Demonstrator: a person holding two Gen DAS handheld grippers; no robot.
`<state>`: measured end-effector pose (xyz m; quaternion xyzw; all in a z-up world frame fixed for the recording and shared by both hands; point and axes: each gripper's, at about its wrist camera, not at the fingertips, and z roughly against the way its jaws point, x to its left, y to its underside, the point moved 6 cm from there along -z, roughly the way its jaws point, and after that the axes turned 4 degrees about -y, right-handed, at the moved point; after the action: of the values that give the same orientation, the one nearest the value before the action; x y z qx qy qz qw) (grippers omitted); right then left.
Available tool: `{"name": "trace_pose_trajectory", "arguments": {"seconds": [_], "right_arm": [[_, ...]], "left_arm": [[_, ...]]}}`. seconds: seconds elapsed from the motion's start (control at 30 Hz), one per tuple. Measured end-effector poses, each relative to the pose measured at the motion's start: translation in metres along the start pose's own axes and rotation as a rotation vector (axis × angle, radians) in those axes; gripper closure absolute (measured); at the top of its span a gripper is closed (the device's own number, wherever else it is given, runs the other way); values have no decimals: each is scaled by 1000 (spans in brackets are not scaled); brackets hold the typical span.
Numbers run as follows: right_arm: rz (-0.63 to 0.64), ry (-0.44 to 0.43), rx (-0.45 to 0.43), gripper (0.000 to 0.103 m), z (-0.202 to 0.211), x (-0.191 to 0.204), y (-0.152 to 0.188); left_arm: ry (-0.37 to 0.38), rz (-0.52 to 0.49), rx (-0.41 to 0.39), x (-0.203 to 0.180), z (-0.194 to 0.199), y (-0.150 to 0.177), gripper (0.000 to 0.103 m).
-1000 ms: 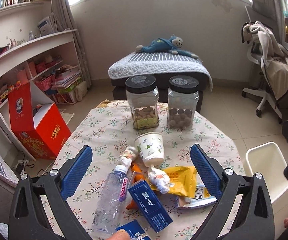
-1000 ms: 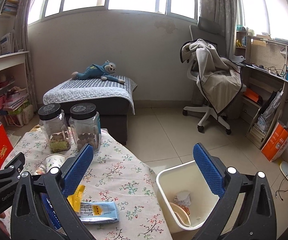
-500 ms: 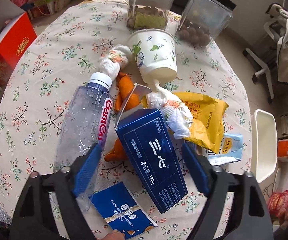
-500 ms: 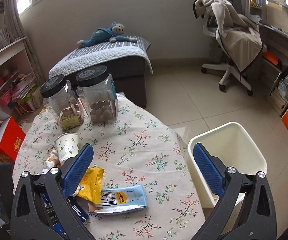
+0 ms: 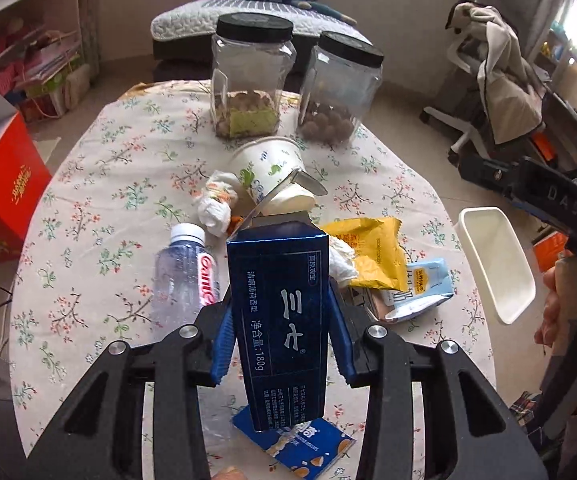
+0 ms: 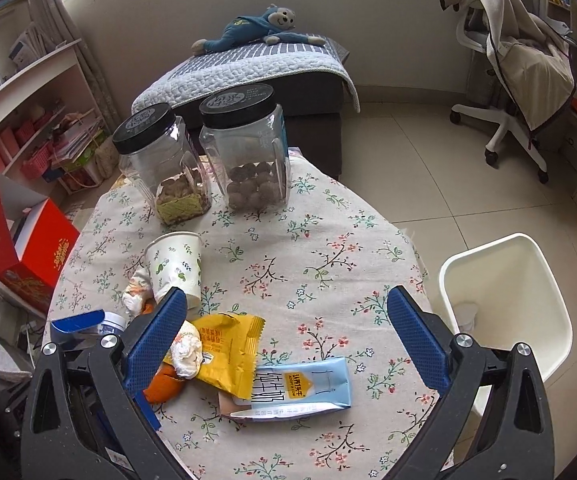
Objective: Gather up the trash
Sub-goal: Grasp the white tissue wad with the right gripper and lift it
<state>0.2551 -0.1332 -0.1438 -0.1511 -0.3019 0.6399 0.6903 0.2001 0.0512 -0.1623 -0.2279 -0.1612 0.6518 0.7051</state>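
Two grippers over the round floral table (image 6: 328, 248). Left gripper (image 5: 282, 332): jaws have just been closing, blue pads now pressed on both long sides of the dark blue carton (image 5: 282, 312), which stands tilted up between them, open flap at the far end. Just left of that claw lies the clear plastic bottle (image 5: 184, 280); under its near end, a small blue packet (image 5: 308, 440). Beyond the carton: crumpled tissue (image 5: 216, 204) and the paper cup (image 5: 268, 172) on its side, then two black-lidded jars (image 5: 252, 76) further off.

Right gripper (image 6: 284, 340): jaws wide apart, nothing between the pads (hovering above the cloth). Below and left of its span lie the yellow wrapper (image 6: 228, 352), the pale blue milk pouch (image 6: 296, 388), and orange peel (image 6: 164, 386) by the left pad. White bin (image 6: 504, 300) stands on the floor to this claw's right, off the table edge
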Motion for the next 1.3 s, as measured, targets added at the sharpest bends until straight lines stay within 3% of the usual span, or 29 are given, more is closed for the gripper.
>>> {"name": "trace_pose_trajectory", "arguments": {"seconds": [0.3,0.47,0.57,0.67,0.7,0.73,0.93,1.13,1.3], "right_arm": [[226,-34,145,8,-46,68,35],[291,-31,206,20,-72,83,53],[326,-36,228,30,-82,90,60],[351,-46,259,52,-91,94,67],[353,-55,269,66,-93,95,68],[352,-57,266,68,-93,95,68],[313,-116,186,69,-71,103,49],[285,-170,-8,69,-18,108,12],[281,-161,-174,69,21,106,-7]], "left_arm": [[-97,116,-104,55,24,-29,62],[-105,141,-128,65,33,-35,62],[-111,138,-138,65,36,-35,62],[-119,140,-144,68,37,-37,62],[-122,143,-144,69,37,-37,62],[-126,146,-144,71,37,-38,62],[-150,179,-158,82,39,-42,62],[-187,192,-223,83,52,-50,62],[-235,169,-298,72,64,-57,62]]}}
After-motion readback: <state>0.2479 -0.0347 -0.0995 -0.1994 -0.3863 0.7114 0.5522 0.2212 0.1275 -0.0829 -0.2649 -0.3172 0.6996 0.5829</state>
